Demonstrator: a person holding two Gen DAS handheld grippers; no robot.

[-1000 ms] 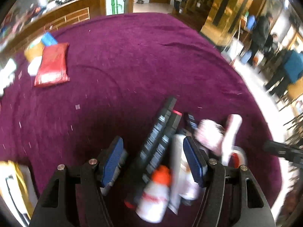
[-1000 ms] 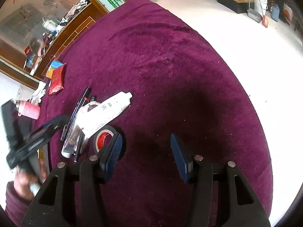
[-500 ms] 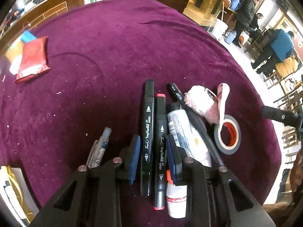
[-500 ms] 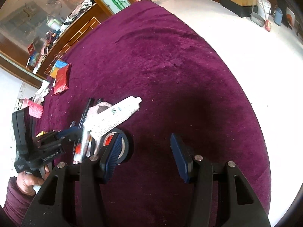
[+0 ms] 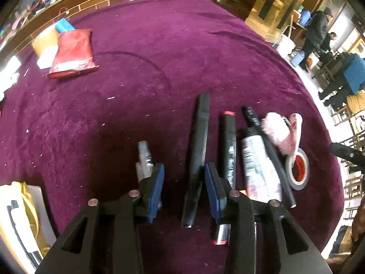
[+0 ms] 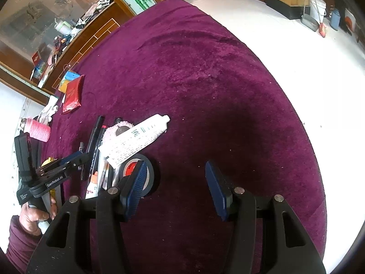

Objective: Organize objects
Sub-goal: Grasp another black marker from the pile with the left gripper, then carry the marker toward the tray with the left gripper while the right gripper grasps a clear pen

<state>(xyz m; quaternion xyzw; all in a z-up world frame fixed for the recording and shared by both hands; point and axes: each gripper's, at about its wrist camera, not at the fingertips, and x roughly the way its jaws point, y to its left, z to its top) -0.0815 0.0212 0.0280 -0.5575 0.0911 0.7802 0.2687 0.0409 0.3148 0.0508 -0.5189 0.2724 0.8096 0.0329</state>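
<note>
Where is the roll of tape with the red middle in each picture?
Left wrist view: the tape roll lies at the right, beside the pink fluffy pad.
Right wrist view: the tape roll is lower left, partly behind a blue finger pad.
Shared landmark: the red packet.

Count on the round purple velvet tablecloth [image 5: 182,52]: three black markers [image 5: 199,150], one grey pen [image 5: 144,159], one white printed tube [image 6: 134,140], one roll of black tape [image 5: 297,169], one fluffy pink puff [image 5: 277,132], and one flat red packet [image 5: 73,53] near its far edge.

Purple cloth [image 5: 182,57] — apparently black marker [image 5: 199,141]
</note>
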